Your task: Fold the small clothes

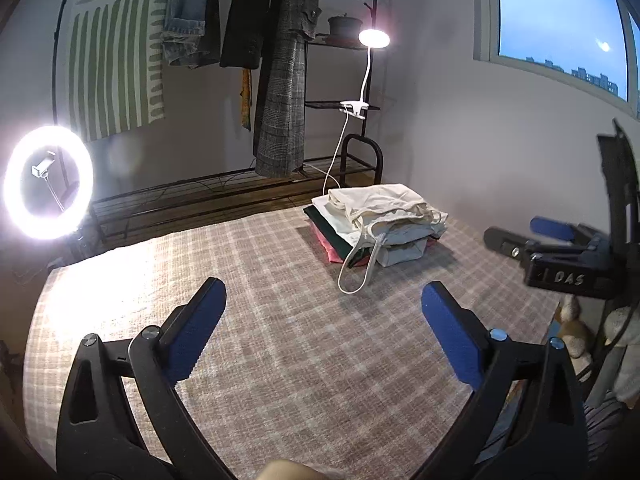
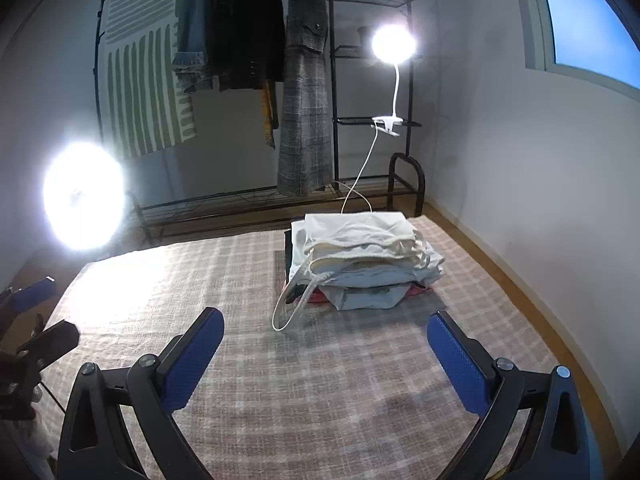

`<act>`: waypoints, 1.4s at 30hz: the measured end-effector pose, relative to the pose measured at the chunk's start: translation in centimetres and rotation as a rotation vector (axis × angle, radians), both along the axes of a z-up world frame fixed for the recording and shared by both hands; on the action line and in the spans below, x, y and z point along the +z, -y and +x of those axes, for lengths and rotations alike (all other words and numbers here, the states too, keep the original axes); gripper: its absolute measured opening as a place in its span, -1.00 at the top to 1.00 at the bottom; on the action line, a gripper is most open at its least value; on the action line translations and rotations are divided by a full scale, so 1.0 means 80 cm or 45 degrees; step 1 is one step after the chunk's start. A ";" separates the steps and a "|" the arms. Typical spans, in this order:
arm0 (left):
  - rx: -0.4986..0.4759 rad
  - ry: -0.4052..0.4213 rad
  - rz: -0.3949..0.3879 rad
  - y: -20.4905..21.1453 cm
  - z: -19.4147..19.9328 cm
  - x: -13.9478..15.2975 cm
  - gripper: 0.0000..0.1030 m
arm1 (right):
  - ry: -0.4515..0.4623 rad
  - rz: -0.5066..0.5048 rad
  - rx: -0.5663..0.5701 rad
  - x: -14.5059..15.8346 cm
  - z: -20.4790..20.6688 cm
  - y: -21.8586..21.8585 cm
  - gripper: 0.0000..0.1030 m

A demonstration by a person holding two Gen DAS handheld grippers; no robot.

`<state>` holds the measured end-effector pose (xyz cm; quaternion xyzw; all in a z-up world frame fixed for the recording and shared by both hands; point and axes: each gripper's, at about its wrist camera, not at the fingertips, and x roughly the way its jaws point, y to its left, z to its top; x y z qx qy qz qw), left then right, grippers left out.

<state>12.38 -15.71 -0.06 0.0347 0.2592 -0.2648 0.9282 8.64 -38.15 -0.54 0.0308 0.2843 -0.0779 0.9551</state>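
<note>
a ring light (image 1: 48,182) at the left blows out to a white blob in the right wrist view and casts glare on the checked cloth's (image 1: 280,320) left edge. a clip lamp (image 1: 374,38) glows beyond the far edge, dusk-blue window (image 1: 560,16) upper right. fisheye bends the edges, corners dark; the room is dim.

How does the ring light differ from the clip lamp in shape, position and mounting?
The ring light is a large glowing hoop with an open middle; the clip lamp has a small solid round head. The ring light stands at the left beside the checked cloth; the clip lamp sits higher, behind the pile of folded clothes. The clip lamp is clamped to a black shelf rack by a bendable neck; the ring light's support is unclear. Both are switched on and white.
</note>
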 end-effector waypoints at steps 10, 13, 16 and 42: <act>0.064 -0.109 -0.021 -0.008 0.010 -0.009 -1.00 | -0.008 -0.050 -0.024 -0.009 0.011 -0.007 -0.99; 0.077 -0.083 0.021 -0.004 0.009 -0.010 -1.00 | -0.019 -0.038 -0.027 -0.012 0.014 -0.005 -0.99; 0.080 -0.062 0.057 0.001 0.007 -0.011 -1.00 | -0.029 -0.027 -0.022 -0.015 0.017 -0.005 -0.99; 0.041 -0.028 0.155 0.017 -0.002 -0.015 -1.00 | -0.052 0.013 -0.052 -0.025 0.018 -0.002 -0.99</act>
